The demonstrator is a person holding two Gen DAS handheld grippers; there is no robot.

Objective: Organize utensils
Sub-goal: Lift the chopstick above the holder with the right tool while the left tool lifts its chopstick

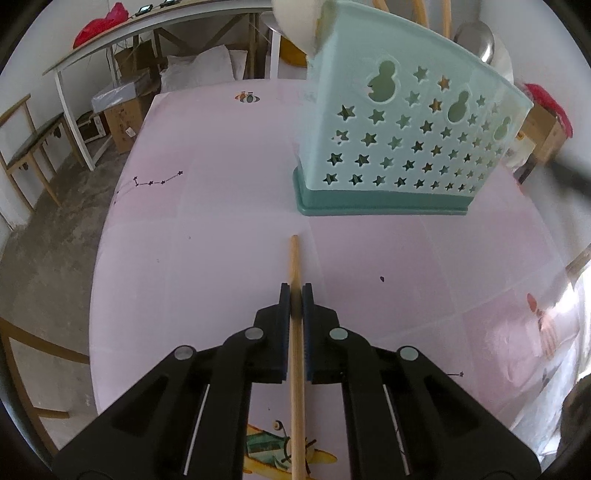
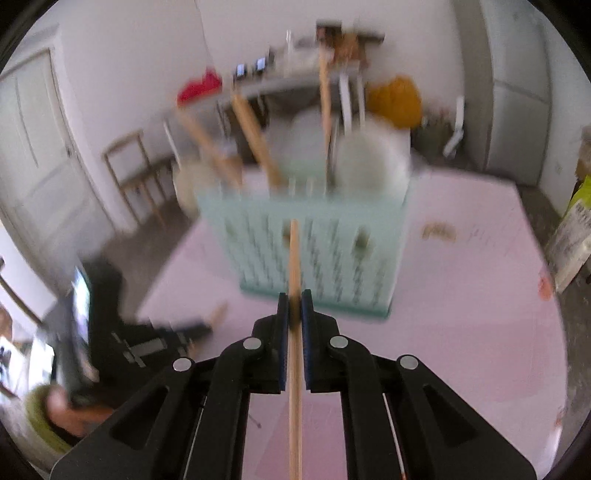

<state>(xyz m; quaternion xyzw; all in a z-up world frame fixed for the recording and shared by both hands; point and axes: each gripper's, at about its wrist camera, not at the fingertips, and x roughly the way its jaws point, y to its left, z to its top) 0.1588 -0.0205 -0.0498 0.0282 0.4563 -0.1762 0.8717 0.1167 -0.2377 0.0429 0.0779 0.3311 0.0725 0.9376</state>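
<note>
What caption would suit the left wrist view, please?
Left gripper holding a chopstick before the green holder on the pink table.

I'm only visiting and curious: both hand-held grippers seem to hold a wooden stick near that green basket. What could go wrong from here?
1. The right hand-held gripper pinches its wooden stick amid motion blur; a fast move could knock the holder.
2. The holder already carries sticks and spoons, so a new stick may jam against them.
3. The left hand-held gripper holds its stick lengthwise; it might slide out.

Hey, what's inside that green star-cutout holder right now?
Sticking up out of the utensil holder are wooden sticks, a metal ladle and a white rounded utensil. Their lower ends are hidden behind its walls.
</note>
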